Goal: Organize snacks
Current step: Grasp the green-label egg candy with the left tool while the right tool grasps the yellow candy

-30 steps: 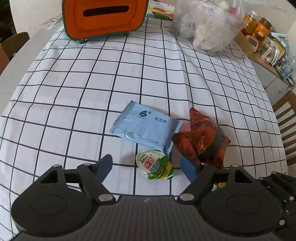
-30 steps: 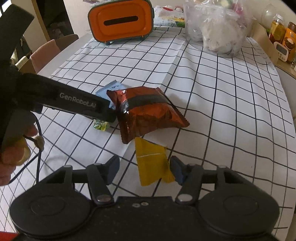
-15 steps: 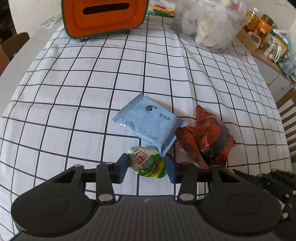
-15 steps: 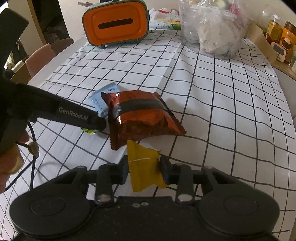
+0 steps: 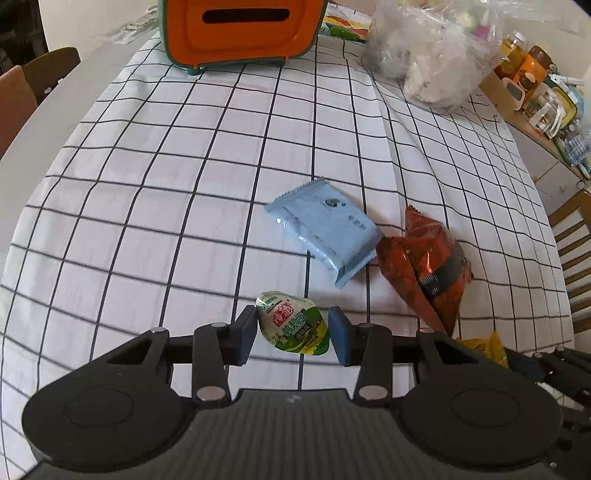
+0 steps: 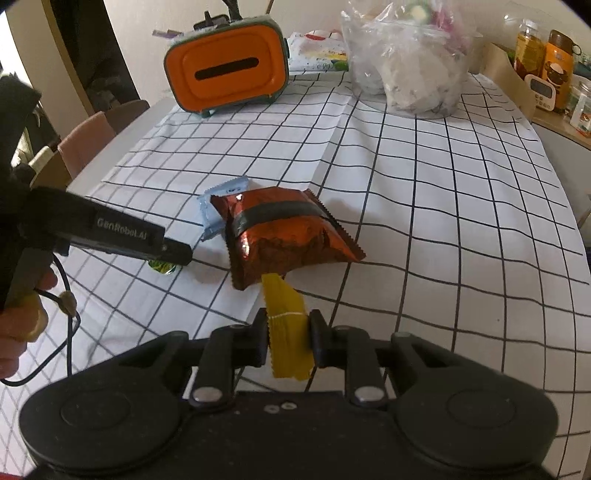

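My left gripper (image 5: 291,328) is shut on a small green and white jelly cup (image 5: 293,326), its pads pressing both sides. A light blue snack packet (image 5: 325,229) lies just beyond it on the checked tablecloth, with a shiny orange-red foil bag (image 5: 428,266) to its right. My right gripper (image 6: 288,326) is shut on a yellow sachet (image 6: 286,321) right in front of the foil bag (image 6: 284,236). In the right wrist view the left gripper (image 6: 173,254) reaches in from the left over the jelly cup (image 6: 160,266), and the blue packet (image 6: 218,206) peeks out behind the foil bag.
An orange box with a slot (image 5: 240,29) stands at the table's far edge, a clear plastic bag of items (image 5: 432,55) to its right. Bottles and jars (image 6: 546,62) crowd a side shelf at right. Chairs (image 6: 96,136) stand along the left side.
Both grippers went from open to shut: the left one closed on the jelly cup, the right one on the yellow sachet. The left gripper shifted slightly to the left.
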`<state>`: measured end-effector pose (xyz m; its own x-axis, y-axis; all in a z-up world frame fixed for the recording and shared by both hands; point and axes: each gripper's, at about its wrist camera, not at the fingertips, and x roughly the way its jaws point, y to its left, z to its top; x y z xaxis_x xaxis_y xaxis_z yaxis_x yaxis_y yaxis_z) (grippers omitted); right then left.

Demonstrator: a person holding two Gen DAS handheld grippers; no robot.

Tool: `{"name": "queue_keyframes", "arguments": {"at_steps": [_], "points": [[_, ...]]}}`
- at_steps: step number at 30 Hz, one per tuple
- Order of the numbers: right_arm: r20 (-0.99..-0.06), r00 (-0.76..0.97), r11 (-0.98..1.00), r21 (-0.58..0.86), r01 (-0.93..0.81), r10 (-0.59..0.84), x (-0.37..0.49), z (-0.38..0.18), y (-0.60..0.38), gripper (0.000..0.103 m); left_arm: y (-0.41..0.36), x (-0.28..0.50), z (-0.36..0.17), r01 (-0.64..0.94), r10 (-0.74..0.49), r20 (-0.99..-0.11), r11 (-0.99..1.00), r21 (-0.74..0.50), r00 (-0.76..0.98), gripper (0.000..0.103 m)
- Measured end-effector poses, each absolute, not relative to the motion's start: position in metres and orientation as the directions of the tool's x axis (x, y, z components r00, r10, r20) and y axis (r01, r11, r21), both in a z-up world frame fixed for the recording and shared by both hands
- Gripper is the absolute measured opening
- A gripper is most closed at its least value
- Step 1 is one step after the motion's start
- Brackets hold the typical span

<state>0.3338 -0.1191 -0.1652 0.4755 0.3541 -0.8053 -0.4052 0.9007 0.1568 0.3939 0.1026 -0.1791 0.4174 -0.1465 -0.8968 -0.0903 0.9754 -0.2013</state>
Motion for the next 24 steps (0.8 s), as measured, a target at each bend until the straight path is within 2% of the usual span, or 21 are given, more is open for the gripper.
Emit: {"name": "queue_keyframes", "arguments": {"at_steps": [6,24], "points": [[-0.787,0.480,0.894,0.193,-0.405,0.388,0.315,-0.142,-0.130,0.021,0.105,0.373,-0.163,-0.092,-0.148,-0.897,0.975,-0.204,0.417,0.041],[-0.731,0.475,0.847,0.273,-0.455,0.491,0.218,-0.057,-0.164,0.021,0.075,0.263,-0.060,0.029,-0.213,-0.847,0.973,-0.228,0.486,0.041]]}}
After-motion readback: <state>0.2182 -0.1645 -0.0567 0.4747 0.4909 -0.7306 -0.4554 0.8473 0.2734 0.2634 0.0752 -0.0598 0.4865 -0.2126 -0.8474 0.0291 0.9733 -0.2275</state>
